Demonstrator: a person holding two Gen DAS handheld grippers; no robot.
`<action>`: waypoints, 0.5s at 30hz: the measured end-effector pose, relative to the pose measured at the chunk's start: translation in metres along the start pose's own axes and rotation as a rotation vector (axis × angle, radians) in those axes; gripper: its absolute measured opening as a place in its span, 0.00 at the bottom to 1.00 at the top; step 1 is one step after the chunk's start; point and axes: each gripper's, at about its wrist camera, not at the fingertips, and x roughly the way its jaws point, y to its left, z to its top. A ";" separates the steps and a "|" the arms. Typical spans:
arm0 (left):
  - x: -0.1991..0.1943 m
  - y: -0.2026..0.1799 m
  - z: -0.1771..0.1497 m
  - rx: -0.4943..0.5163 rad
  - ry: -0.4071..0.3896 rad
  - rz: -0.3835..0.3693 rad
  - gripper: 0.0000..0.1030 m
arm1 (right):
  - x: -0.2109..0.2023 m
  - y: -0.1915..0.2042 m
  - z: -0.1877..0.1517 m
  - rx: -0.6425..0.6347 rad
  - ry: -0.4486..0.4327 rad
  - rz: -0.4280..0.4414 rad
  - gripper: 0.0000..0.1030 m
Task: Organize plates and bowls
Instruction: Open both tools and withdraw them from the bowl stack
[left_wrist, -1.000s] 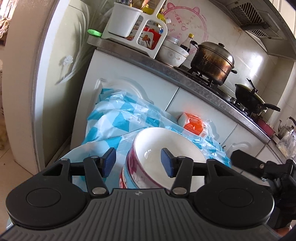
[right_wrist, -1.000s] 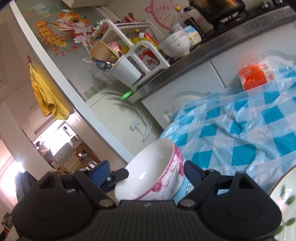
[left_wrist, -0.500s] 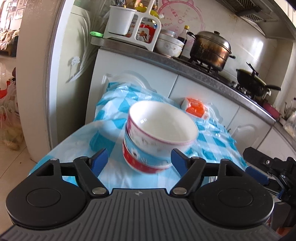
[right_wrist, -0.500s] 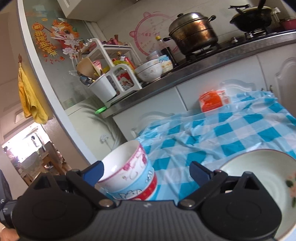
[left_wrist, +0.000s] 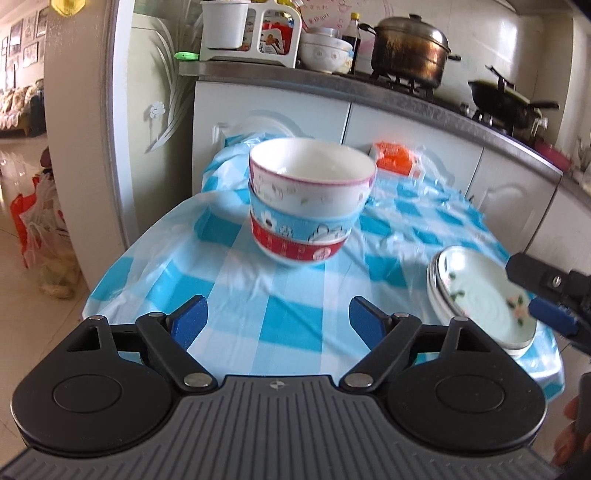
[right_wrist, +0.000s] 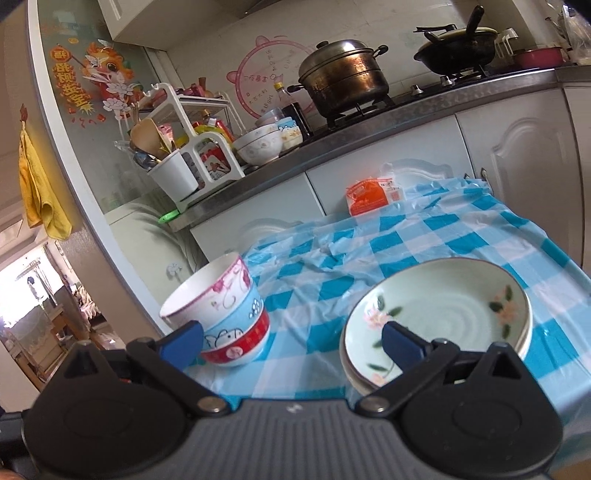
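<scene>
Left wrist view looked down along the left tongs (left_wrist: 276, 318), whose blue pads were spreading to their widest with only the checked cloth between them. Ahead, well clear of the pads, the stack of bowls (left_wrist: 310, 206) stood upright on the desk (left_wrist: 236, 295): a white bowl with a pink rim nested in a blue one, with a red-banded bowl at the bottom. To the right of it, near the desk's front edge, lay the stack of plates (left_wrist: 476, 295), pale green with small flowers. One blue pad of the right tongs (left_wrist: 550, 315) reached in from the right edge, over the plates' rim.

From the right wrist view, the right tongs (right_wrist: 291, 341) were also opening wide and pinched nothing. Their left pad stood in front of the foot of the stack of bowls (right_wrist: 225, 314), and their right pad in front of the near part of the stack of plates (right_wrist: 439, 317); whether either pad touched the crockery could not be told. The bowls and the plates sat apart from each other on the blue-and-white tablecloth (right_wrist: 406, 243).

Behind the desk (right_wrist: 554, 258), an orange packet (right_wrist: 369, 195) lay by the white cabinets. On the kitchen counter above them stood a white rack (right_wrist: 192, 162), a white bowl (right_wrist: 258, 147), a lidded pot (right_wrist: 343, 77) and a black wok (right_wrist: 458, 48).
</scene>
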 end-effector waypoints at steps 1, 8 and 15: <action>-0.002 -0.001 -0.003 0.007 0.002 0.007 1.00 | -0.002 0.000 -0.002 0.001 -0.001 -0.004 0.99; -0.015 -0.007 -0.017 0.048 0.004 0.047 1.00 | -0.019 0.000 -0.015 0.011 0.006 -0.023 0.99; -0.021 -0.010 -0.023 0.061 0.005 0.064 1.00 | -0.030 0.001 -0.024 -0.015 0.011 -0.062 0.99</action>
